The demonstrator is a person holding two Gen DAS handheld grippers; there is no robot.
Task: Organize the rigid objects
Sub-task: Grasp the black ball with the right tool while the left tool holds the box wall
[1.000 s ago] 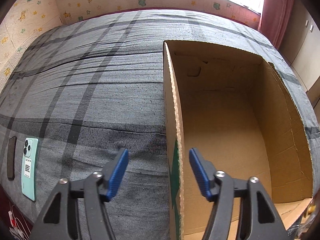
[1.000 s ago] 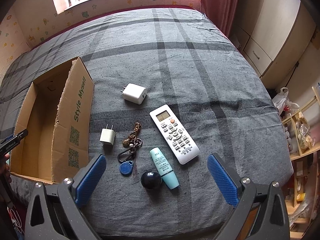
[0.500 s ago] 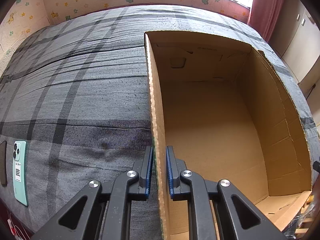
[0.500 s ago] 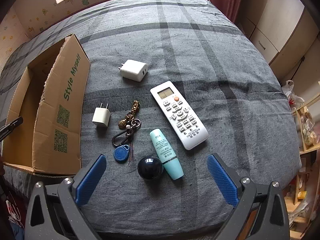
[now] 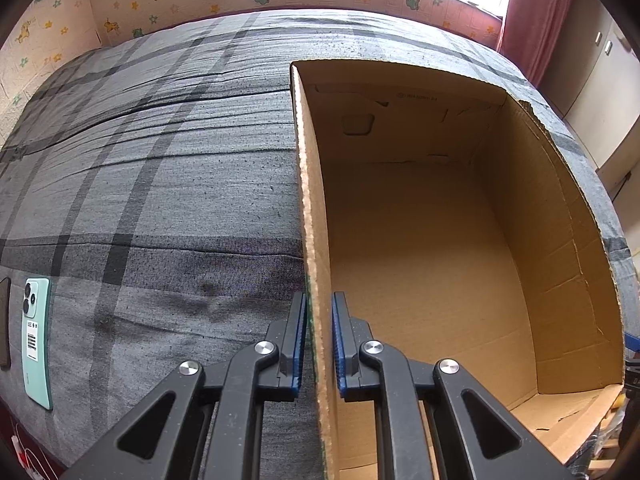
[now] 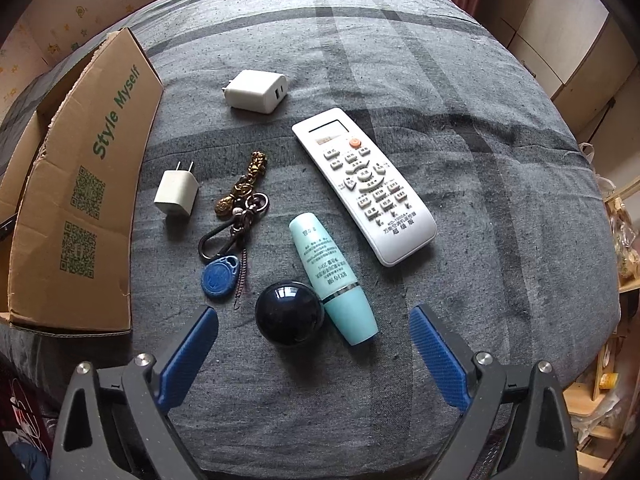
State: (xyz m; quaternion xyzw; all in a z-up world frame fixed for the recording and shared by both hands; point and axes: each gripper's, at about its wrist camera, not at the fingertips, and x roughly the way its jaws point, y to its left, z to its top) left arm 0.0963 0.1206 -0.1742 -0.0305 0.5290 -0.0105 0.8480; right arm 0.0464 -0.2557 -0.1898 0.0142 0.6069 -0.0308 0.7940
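Six loose items are waiting on the grey plaid bed [image 6: 420,60], and the cardboard box [image 5: 420,240] is sitting empty at their left, so nothing is sorted yet. The left gripper [image 5: 319,340] is clamping the box's left wall, likely to steady it for loading; a second ago its jaws were spread either side of that wall, and half a second ago they were already pinching it. The right gripper [image 6: 314,354] is hanging released, wide open, and is now lower and nearer the items than before. In its view, the white remote [image 6: 362,184] is lying right, the mint tube [image 6: 332,276] touching the black ball [image 6: 289,312] nearest the jaws, then the large charger [image 6: 256,91] far, the keychain [image 6: 234,220] and small plug [image 6: 177,192] left. A mint phone [image 5: 37,340] is lying far left of the box.
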